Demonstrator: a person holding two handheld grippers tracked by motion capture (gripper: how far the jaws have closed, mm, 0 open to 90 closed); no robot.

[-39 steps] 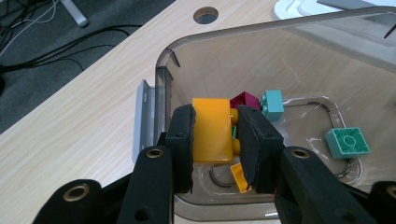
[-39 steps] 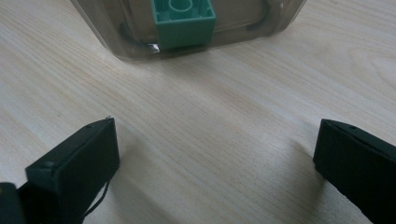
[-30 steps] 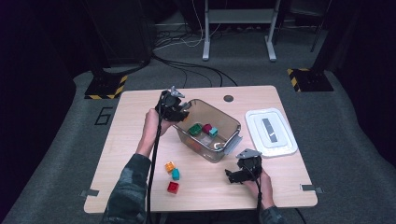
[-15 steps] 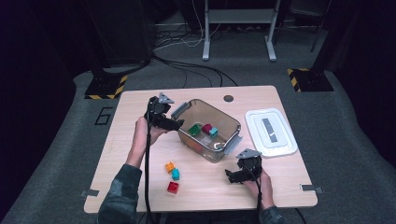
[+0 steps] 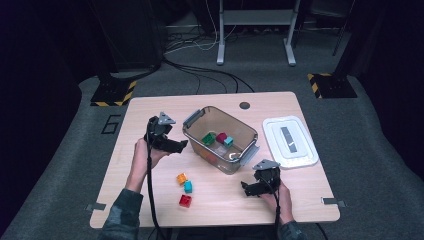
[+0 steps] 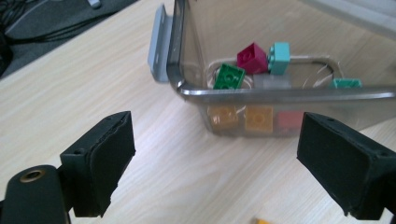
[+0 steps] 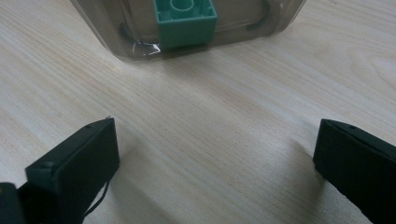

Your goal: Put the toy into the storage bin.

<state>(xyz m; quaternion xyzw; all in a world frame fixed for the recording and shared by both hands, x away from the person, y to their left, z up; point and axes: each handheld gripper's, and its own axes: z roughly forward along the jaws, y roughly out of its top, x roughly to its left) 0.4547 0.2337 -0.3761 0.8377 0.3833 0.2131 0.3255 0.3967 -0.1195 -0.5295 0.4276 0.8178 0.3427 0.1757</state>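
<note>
A clear plastic bin (image 5: pixel 196 119) stands mid-table and holds a green brick (image 5: pixel 208 138), a maroon brick (image 5: pixel 221 137), a teal brick (image 5: pixel 228 141) and others. My left gripper (image 5: pixel 180 146) hovers just left of the bin; its jaws have just been opening and nothing is between them. In the left gripper view the bin's rim (image 6: pixel 280 93) faces the open left gripper (image 6: pixel 215 172). The right gripper (image 5: pixel 246 187) rests near the bin's front corner, open and empty. In the right gripper view, a teal-green brick (image 7: pixel 186 21) shows through the bin wall (image 7: pixel 116 28).
Three loose bricks lie on the table in front of the bin: orange (image 5: pixel 182 178), teal (image 5: pixel 188 186) and red (image 5: pixel 185 200). The white lid (image 5: pixel 290 141) lies to the right of the bin. Cables trail from both grippers toward the near edge.
The left hand has drawn back from above the bin's left end, leftward and toward the near side, and its jaws have spread. The right hand has stayed put.
</note>
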